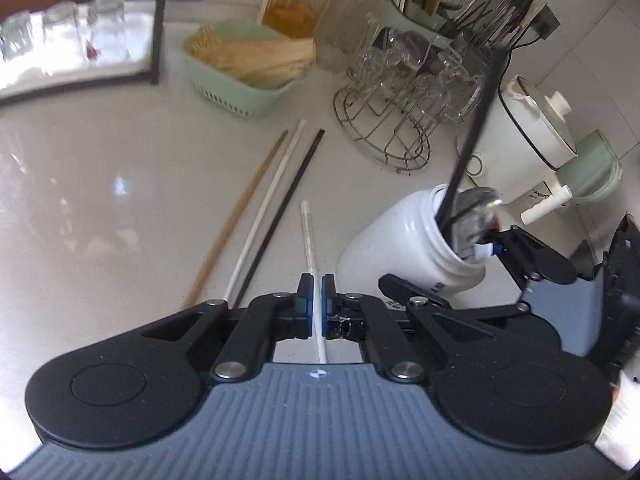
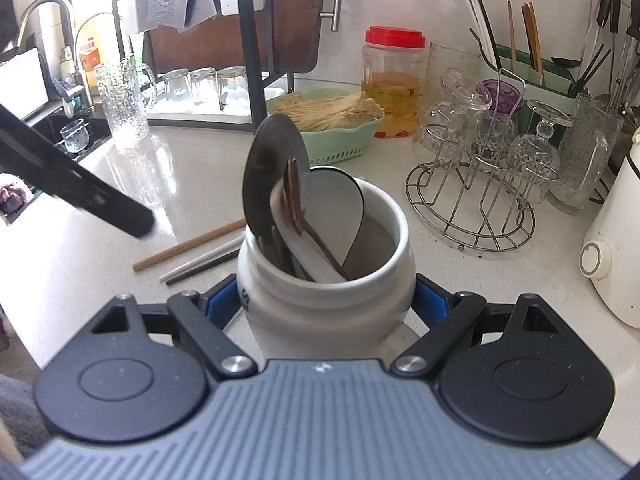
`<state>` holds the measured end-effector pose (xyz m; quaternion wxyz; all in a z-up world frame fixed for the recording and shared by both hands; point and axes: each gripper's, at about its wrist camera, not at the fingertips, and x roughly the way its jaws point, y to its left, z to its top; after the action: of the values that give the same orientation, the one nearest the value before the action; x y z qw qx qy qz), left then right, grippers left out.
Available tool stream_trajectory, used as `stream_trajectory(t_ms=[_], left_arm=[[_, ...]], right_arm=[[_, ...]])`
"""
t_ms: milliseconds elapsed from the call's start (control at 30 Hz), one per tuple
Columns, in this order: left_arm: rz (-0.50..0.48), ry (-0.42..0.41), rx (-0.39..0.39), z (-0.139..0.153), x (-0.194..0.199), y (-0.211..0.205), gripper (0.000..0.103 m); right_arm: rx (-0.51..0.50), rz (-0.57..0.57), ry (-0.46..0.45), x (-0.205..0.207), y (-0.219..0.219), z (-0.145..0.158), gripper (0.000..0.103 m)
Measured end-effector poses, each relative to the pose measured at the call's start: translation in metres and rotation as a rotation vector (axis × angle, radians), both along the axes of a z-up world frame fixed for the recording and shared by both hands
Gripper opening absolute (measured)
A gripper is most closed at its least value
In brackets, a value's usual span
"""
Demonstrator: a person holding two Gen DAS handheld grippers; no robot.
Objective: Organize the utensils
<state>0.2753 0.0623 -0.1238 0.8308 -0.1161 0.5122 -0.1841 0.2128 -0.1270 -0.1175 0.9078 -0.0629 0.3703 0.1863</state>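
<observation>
Left wrist view: the left gripper (image 1: 317,304) is seen with its jaws drawn together on a white chopstick (image 1: 311,256), which runs forward from between the pads over the counter (image 1: 100,208). Just ahead and to its left, three more chopsticks are laid side by side, unsorted: a wooden chopstick (image 1: 236,216), a second white chopstick (image 1: 268,208) and a black chopstick (image 1: 288,208). To the right, a white jar (image 1: 400,240) is seen tilted, with a black stick (image 1: 472,132) and other utensils already inside.

Right wrist view: the right gripper (image 2: 326,300) is clamped on the jar (image 2: 324,300), its blue pads pressed against both sides. Inside, a round metal utensil (image 2: 272,176) and a brown-handled utensil (image 2: 296,200) are held. The three loose chopsticks are seen left of the jar.

The task is judged partly done: four chopsticks are left to be placed.
</observation>
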Motion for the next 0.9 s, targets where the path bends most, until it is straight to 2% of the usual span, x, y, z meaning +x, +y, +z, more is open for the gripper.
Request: stream_trajectory(t_ms=[100, 167, 233, 333, 600, 833, 900], left_arm=[[0.001, 0.020, -0.017, -0.014, 0.013, -0.003, 0.011], [0.004, 0.024, -0.026, -0.021, 0.023, -0.007, 0.025], [0.005, 0.020, -0.019, -0.025, 0.033, -0.011, 0.033], [-0.004, 0.015, 0.007, -0.031, 0.046, -0.022, 0.034], [-0.066, -0.023, 0.171, -0.047, 0.065, -0.057, 0.034], [-0.076, -0.013, 0.250, -0.059, 0.074, -0.073, 0.034], [-0.075, -0.004, 0.250, -0.062, 0.075, -0.074, 0.034]], right_arm=[[0.002, 0.008, -0.007, -0.001, -0.001, 0.000, 0.091], [0.003, 0.006, -0.010, -0.002, -0.001, 0.000, 0.091], [0.004, 0.001, -0.012, -0.004, -0.003, 0.000, 0.091], [0.002, -0.017, -0.013, -0.005, -0.009, 0.000, 0.091], [0.003, -0.051, -0.019, -0.008, -0.026, -0.001, 0.091], [0.007, -0.059, -0.025, -0.010, -0.028, -0.002, 0.091], [0.008, -0.058, -0.026, -0.010, -0.028, -0.002, 0.091]])
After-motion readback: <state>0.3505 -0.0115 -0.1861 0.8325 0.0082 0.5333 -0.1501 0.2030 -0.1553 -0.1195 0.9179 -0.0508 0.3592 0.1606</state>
